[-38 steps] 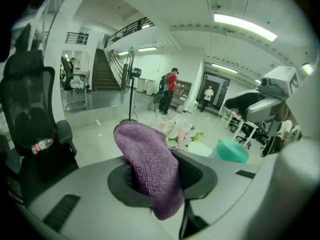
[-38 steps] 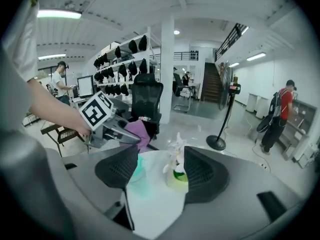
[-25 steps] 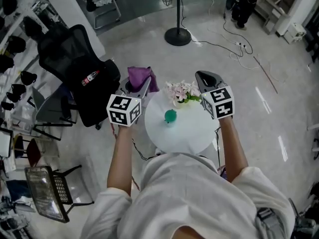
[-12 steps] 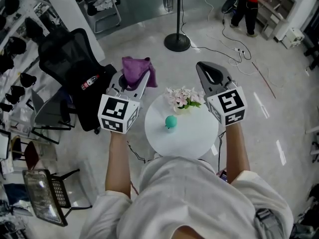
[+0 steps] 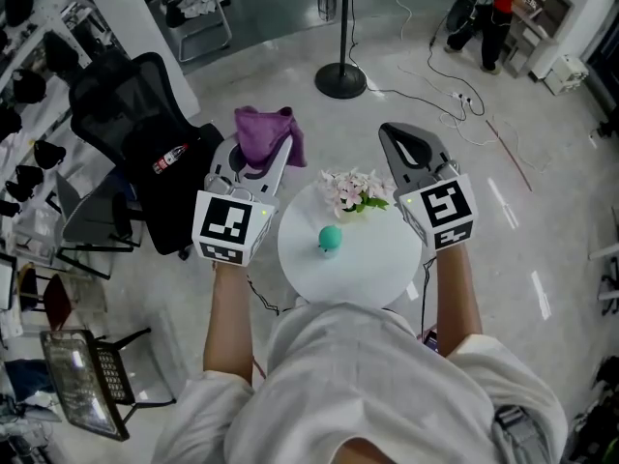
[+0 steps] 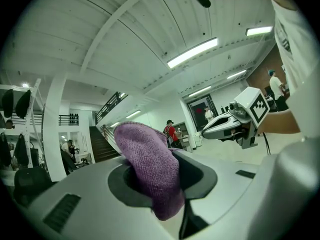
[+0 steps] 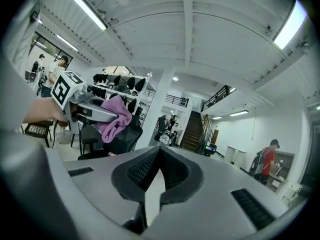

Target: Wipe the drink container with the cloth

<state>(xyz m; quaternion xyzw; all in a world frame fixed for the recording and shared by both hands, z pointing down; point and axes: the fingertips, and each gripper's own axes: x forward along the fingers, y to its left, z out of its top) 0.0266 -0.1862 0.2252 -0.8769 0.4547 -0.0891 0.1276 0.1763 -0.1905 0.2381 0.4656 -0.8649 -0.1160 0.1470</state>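
from the head view we see a black office chair (image 5: 145,153) at left and a round white table (image 5: 372,278) under our arms; neither gripper view shows the table. the left gripper (image 5: 263,158) is clamped on the purple cloth (image 5: 266,133), which bunches up above its jaws. the right gripper (image 5: 411,153) is closed on nothing, its pads meeting in its own view. each gripper view catches the other gripper across from it, plus ceiling lights (image 6: 192,53) and a staircase (image 7: 192,129) that the head view misses. only the head view shows the pink flowers (image 5: 353,189) and the small teal drink container (image 5: 330,238), standing near the table's middle, apart from both grippers. against a second ago, both grippers sit higher, the cloth with them; the container keeps its place.
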